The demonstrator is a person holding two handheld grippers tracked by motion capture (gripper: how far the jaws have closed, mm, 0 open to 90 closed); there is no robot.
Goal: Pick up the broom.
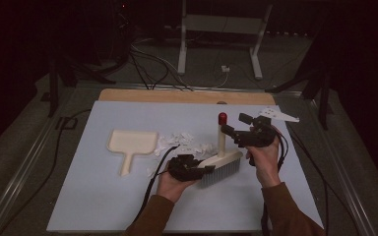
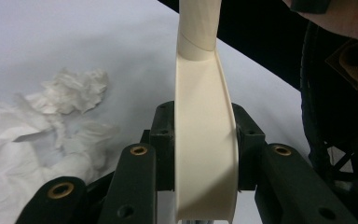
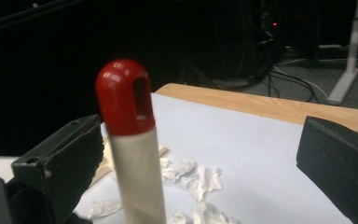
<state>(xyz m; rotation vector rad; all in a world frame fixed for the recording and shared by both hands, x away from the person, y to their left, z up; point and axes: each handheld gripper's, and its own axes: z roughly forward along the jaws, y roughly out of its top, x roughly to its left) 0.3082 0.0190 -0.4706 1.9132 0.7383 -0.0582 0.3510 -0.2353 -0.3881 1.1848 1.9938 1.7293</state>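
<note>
Left gripper view shows left gripper (image 2: 205, 154) clamped on brush (image 2: 205, 140) — right gripper (image 3: 200, 158) gapes around its handle.

Pale blue table (image 1: 103, 206), dustpan (image 1: 131, 144), paper scraps (image 1: 184, 141)

dustpan (image 1: 130, 145) left of brush (image 1: 221, 162), scraps (image 1: 184, 142) between

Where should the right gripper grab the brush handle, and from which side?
Grip the brush on the cream shaft of its upright handle, just below the red cap, coming in level from the side. The shaft is straight and stands vertical, already between the open jaws of the right gripper. The left gripper pinches the brush head, so it should stay steady.
</note>
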